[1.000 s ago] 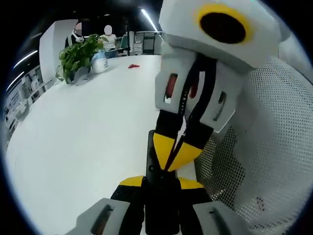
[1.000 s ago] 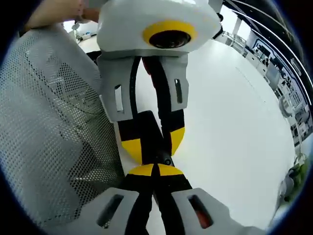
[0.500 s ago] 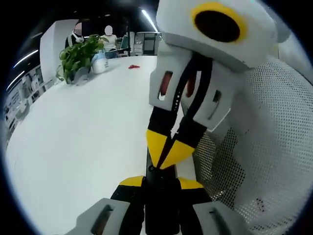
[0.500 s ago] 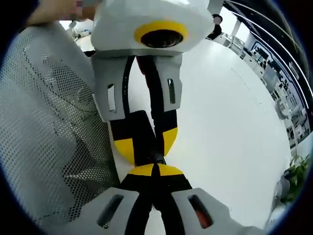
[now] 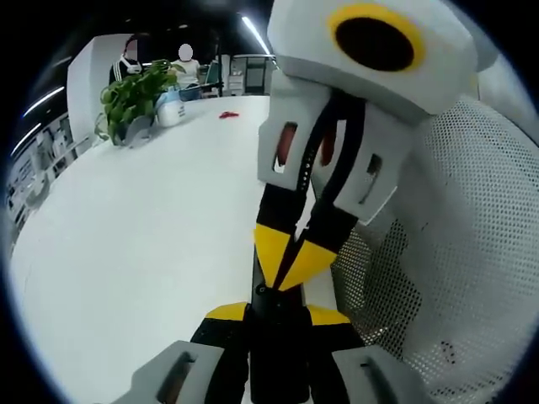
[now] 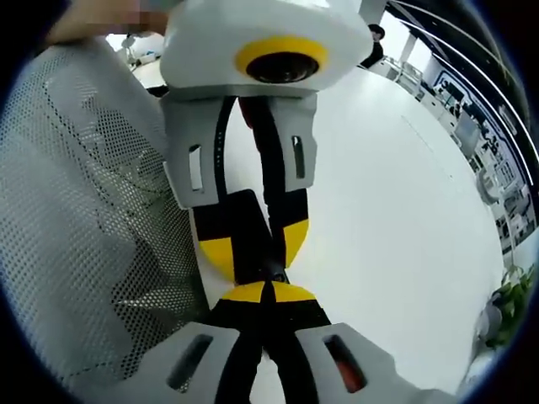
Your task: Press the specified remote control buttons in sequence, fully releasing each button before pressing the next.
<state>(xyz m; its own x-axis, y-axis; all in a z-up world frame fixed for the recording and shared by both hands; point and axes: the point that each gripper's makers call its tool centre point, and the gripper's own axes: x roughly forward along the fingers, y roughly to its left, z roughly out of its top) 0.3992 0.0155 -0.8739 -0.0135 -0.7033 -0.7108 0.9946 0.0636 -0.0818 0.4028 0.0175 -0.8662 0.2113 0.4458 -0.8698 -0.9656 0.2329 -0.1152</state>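
White tabletop [image 5: 143, 236] spreads left; low at centre, the left gripper [image 5: 278, 313] stays clamped on the black remote [image 5: 260, 278]. The right gripper [image 6: 268, 292], jaws together, tip-down, has barely shifted: likely mid-press.

The left gripper [image 5: 278, 316] and right gripper [image 6: 268, 295] look like matt grey, black and yellow plastic, the slim remote [image 5: 259, 273] between them is smooth black plastic, the table [image 5: 152, 219] is smooth, faintly glossy white, and at three o'clock hangs perforated white mesh cloth [image 5: 472, 252].
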